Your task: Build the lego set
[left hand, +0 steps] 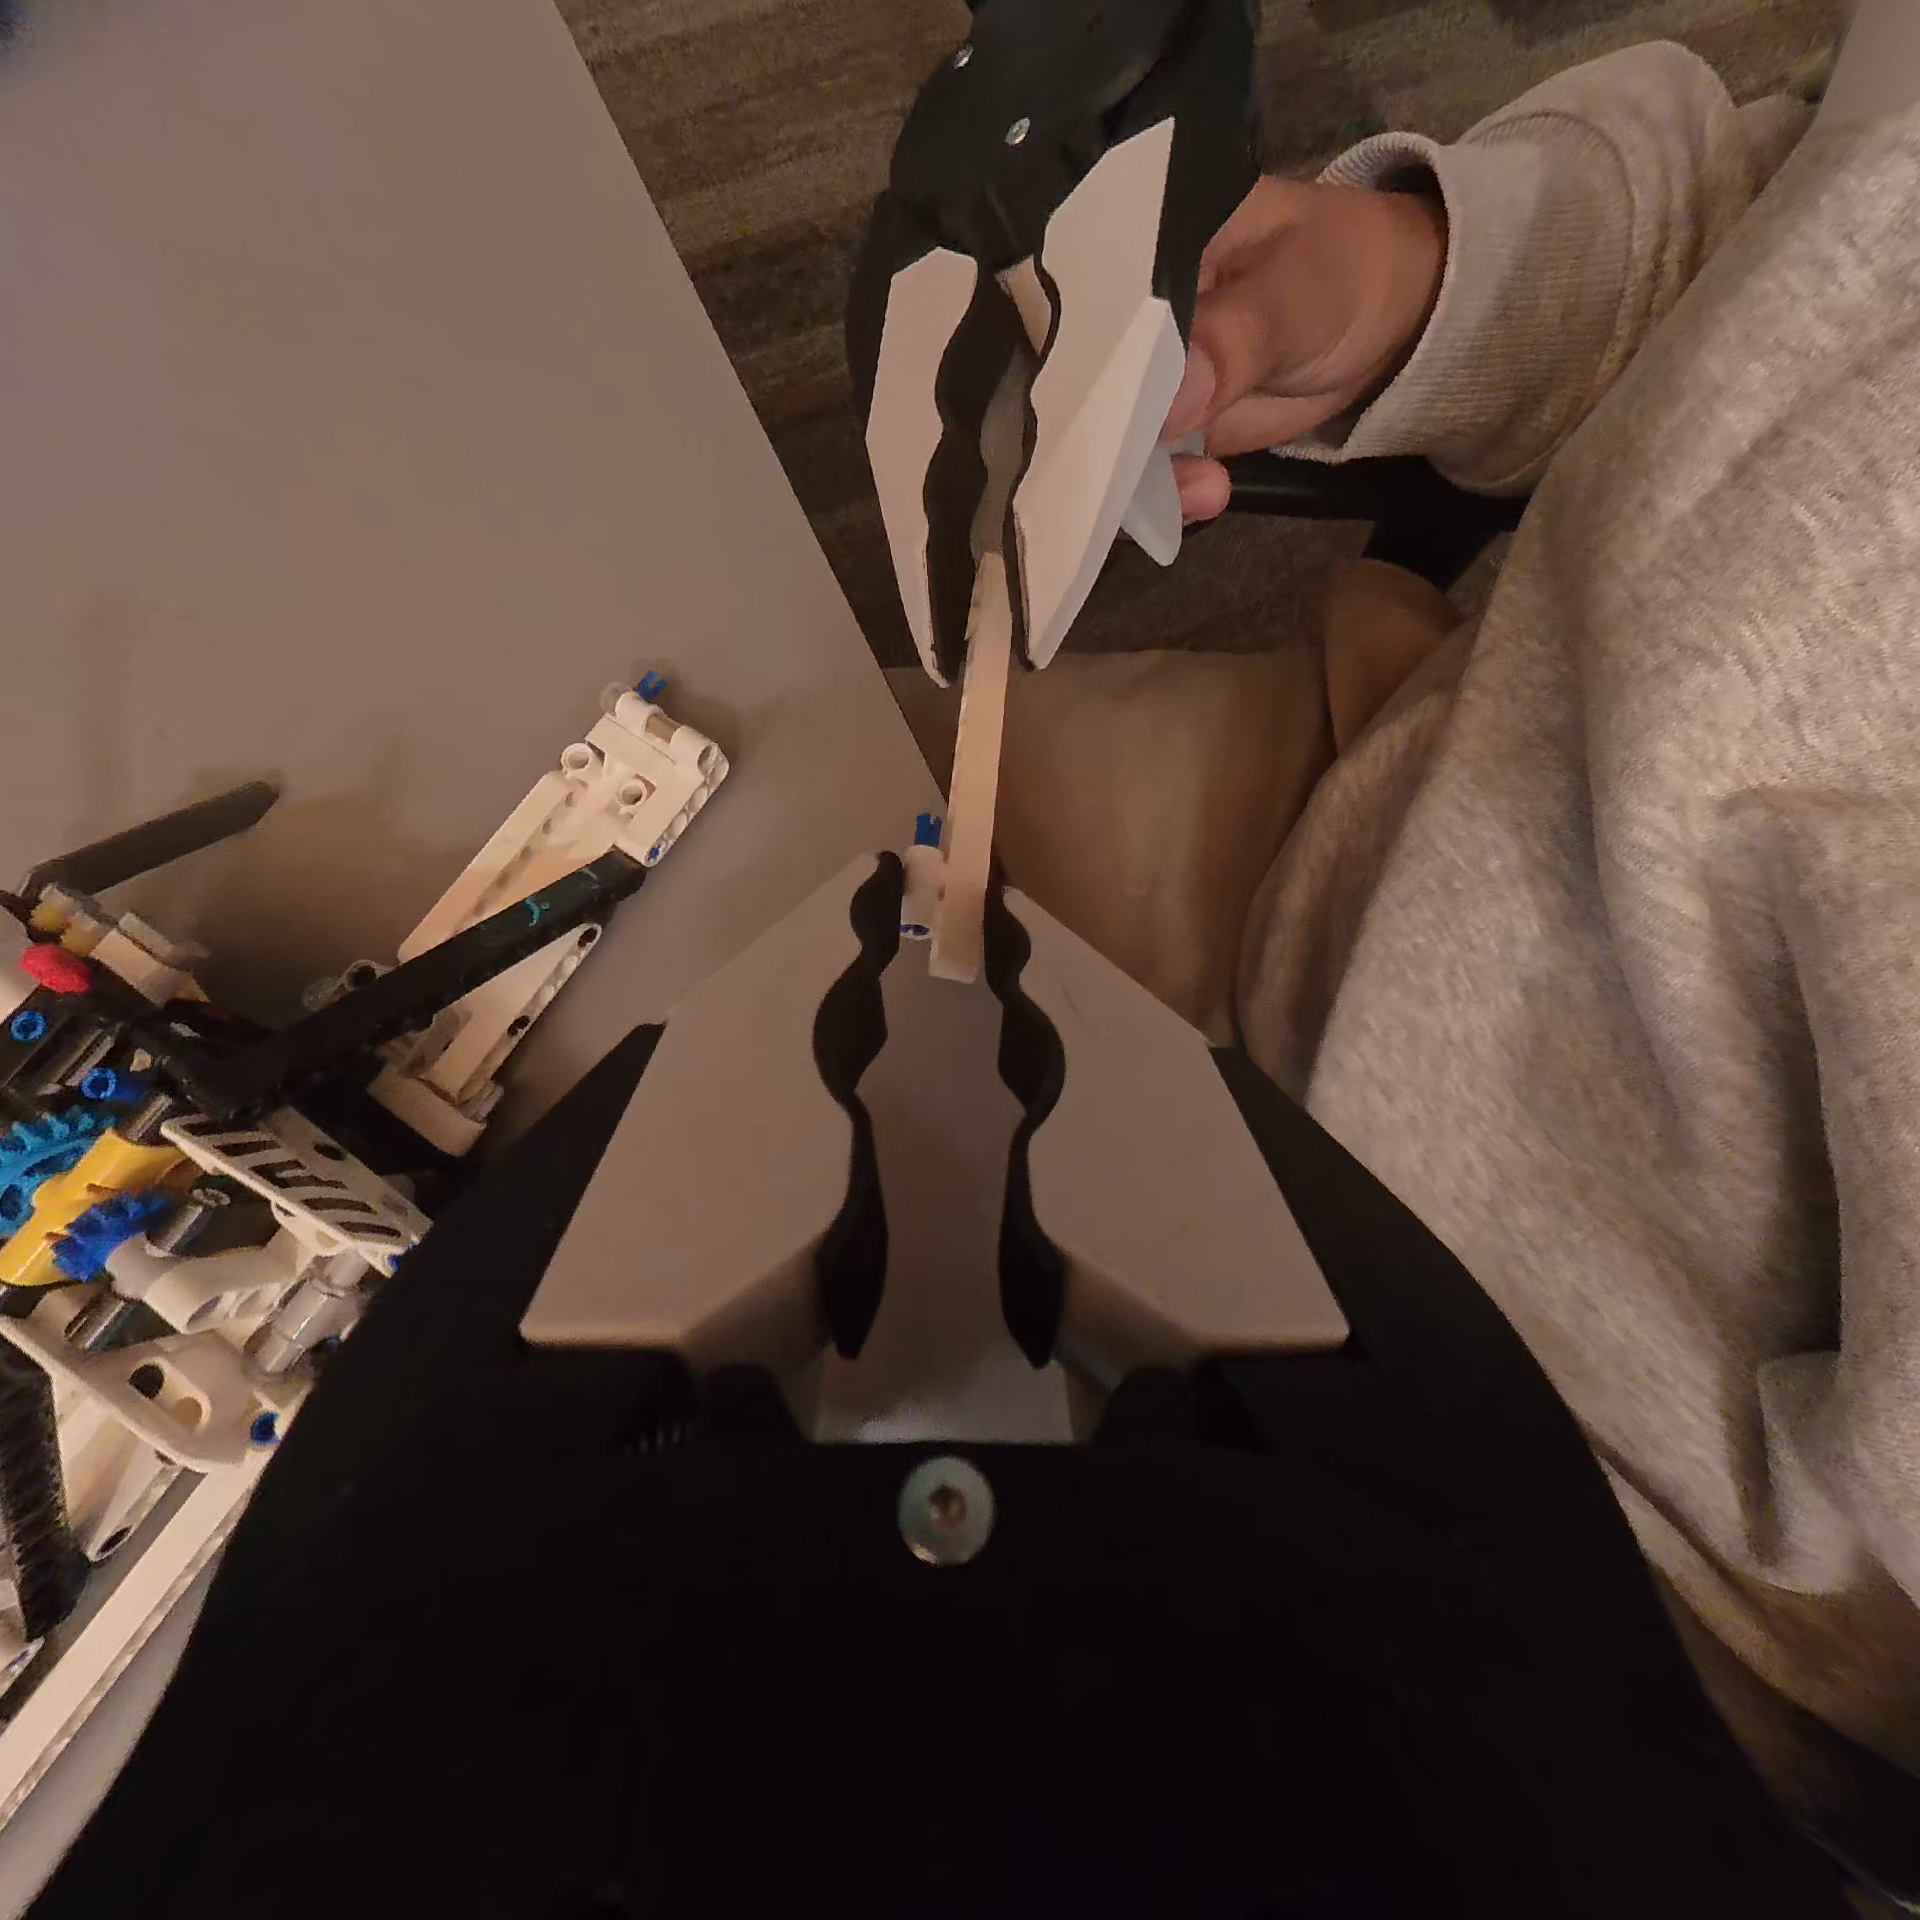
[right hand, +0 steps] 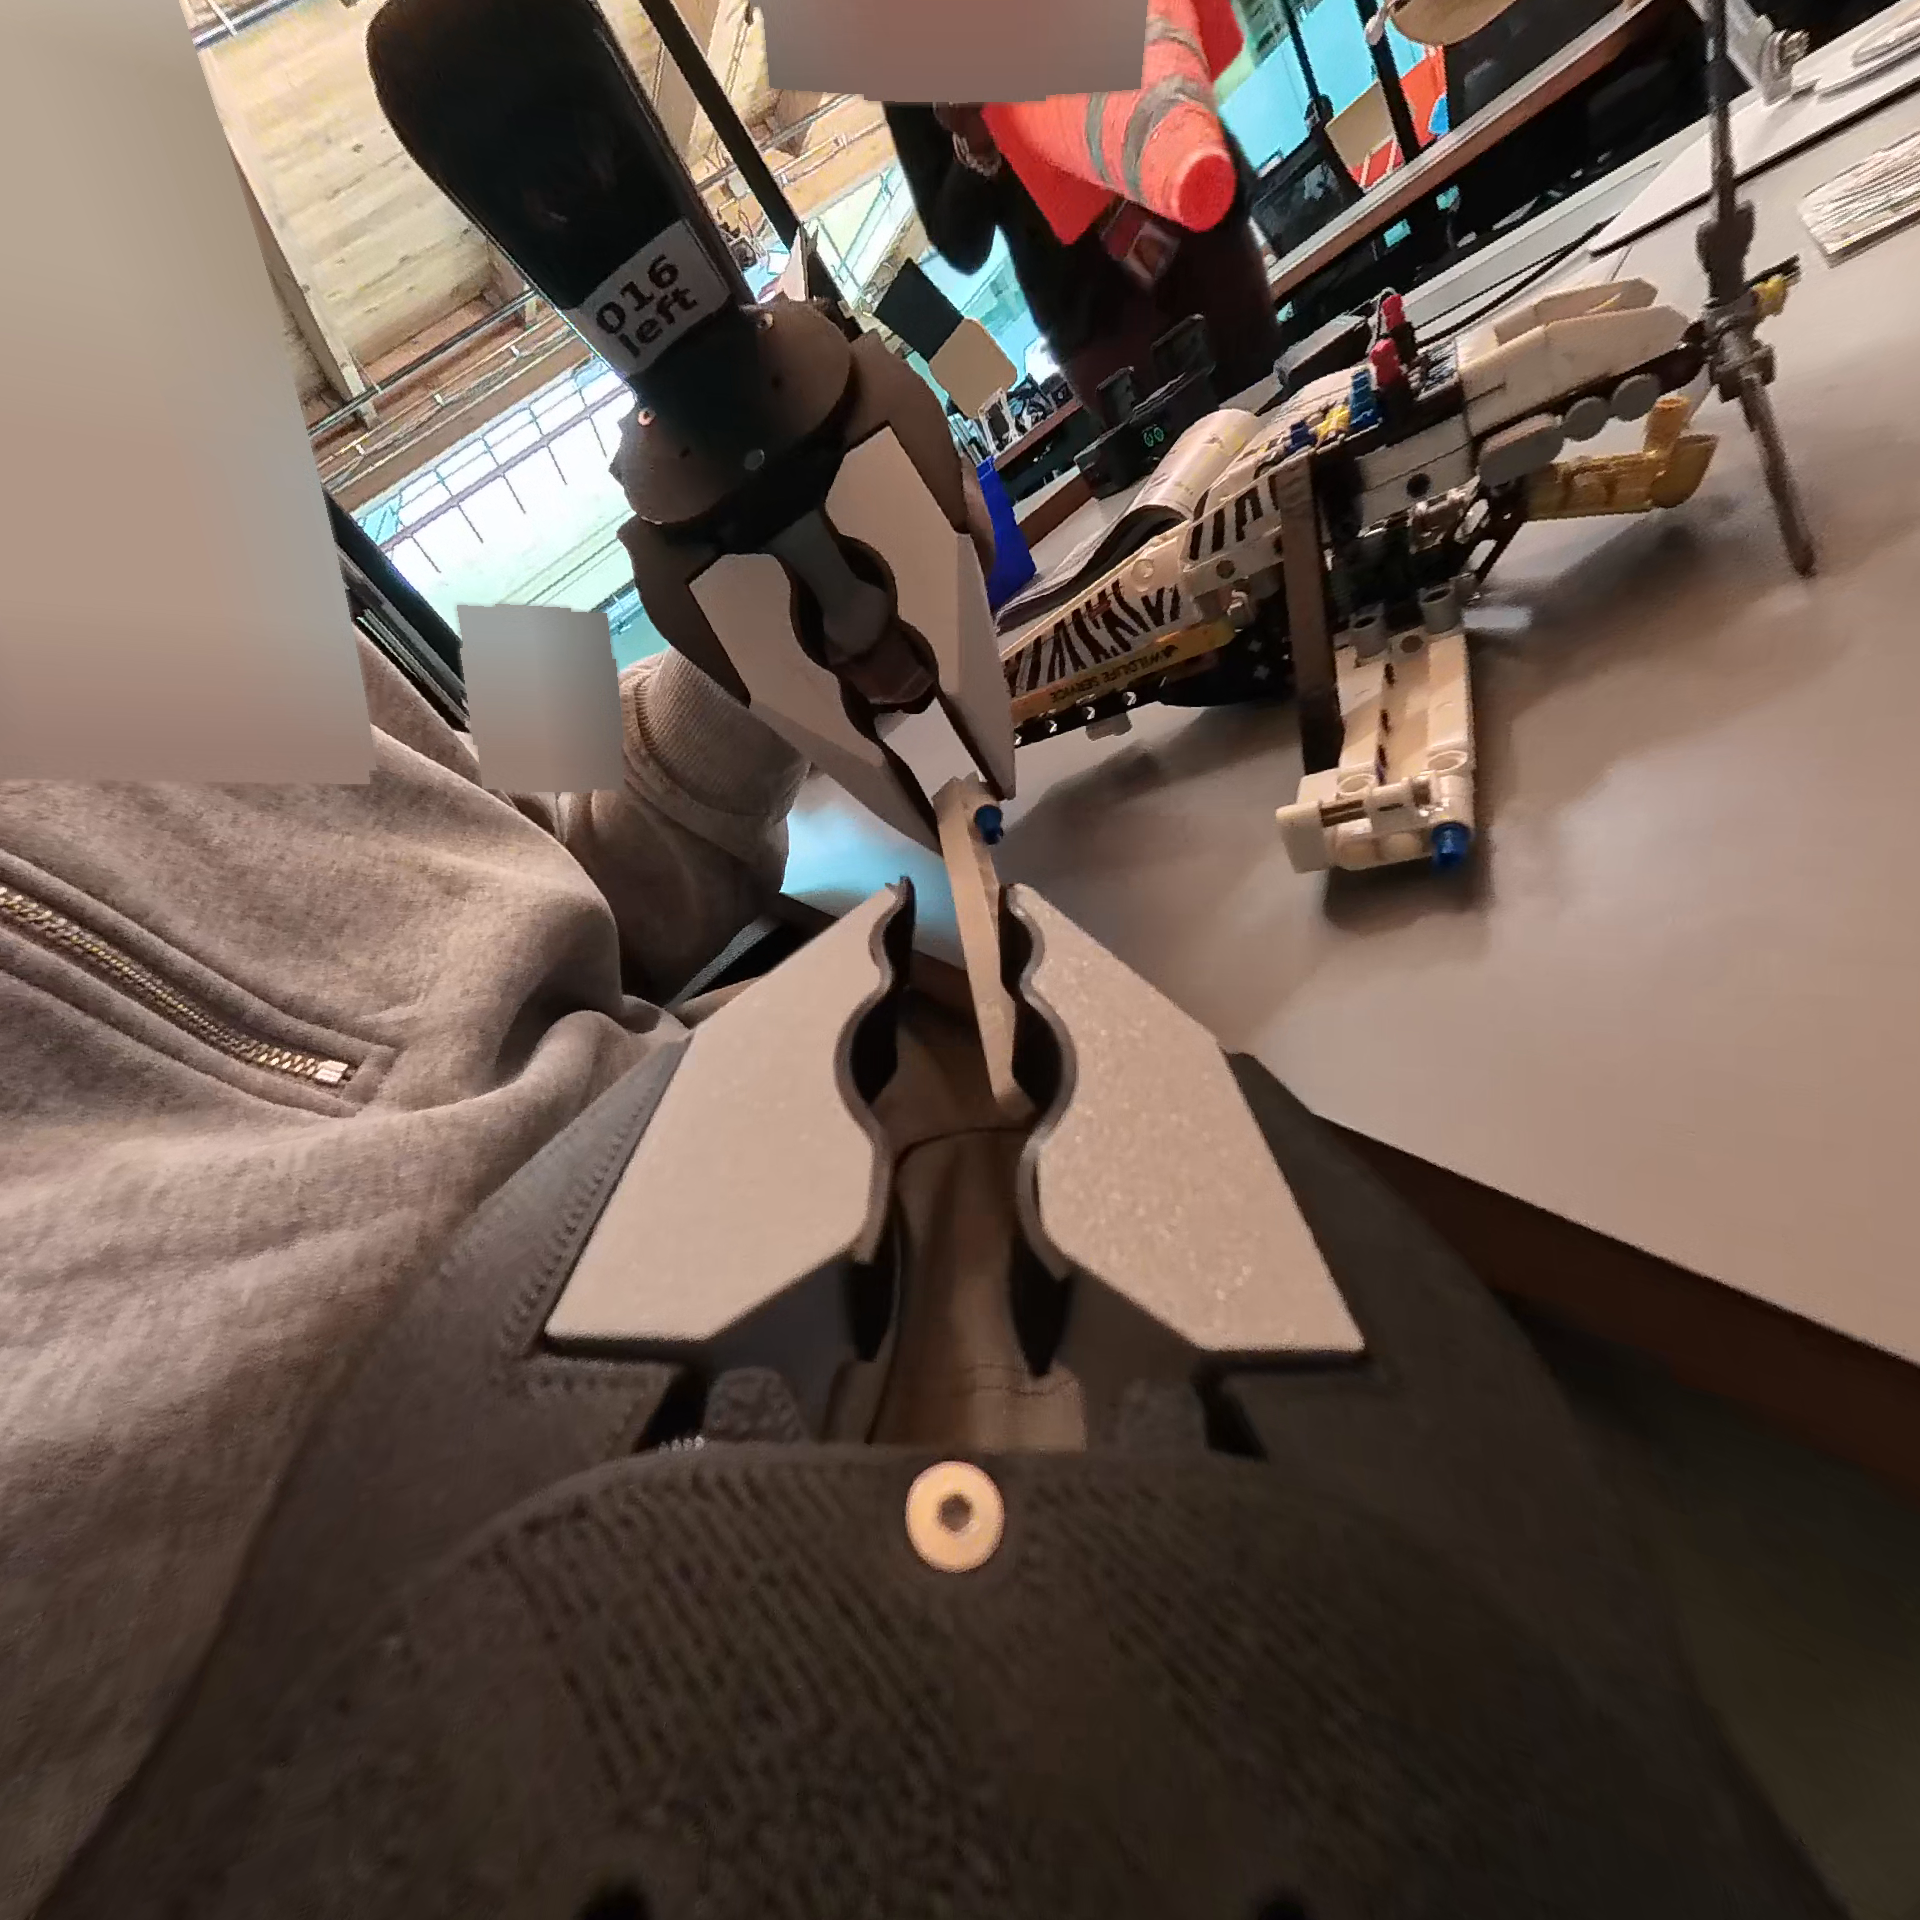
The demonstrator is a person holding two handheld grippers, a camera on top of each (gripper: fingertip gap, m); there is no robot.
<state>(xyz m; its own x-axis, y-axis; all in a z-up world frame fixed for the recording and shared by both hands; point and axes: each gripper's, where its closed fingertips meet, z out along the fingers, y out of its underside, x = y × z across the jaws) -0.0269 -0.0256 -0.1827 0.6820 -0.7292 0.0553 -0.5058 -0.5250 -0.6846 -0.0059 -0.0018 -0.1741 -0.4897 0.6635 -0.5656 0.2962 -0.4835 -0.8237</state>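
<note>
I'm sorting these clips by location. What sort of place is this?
Probably a large shared workshop or hall, not a home. Behind the grey table with the part-built lego model stand further long tables loaded with gear, a person in an orange high-visibility vest, and tall bright windows.

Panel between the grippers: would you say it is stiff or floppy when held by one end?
Probably stiff: the panel runs straight from left gripper to right gripper. Likely light, being thin. Smooth faces may slip in the grip.
</note>
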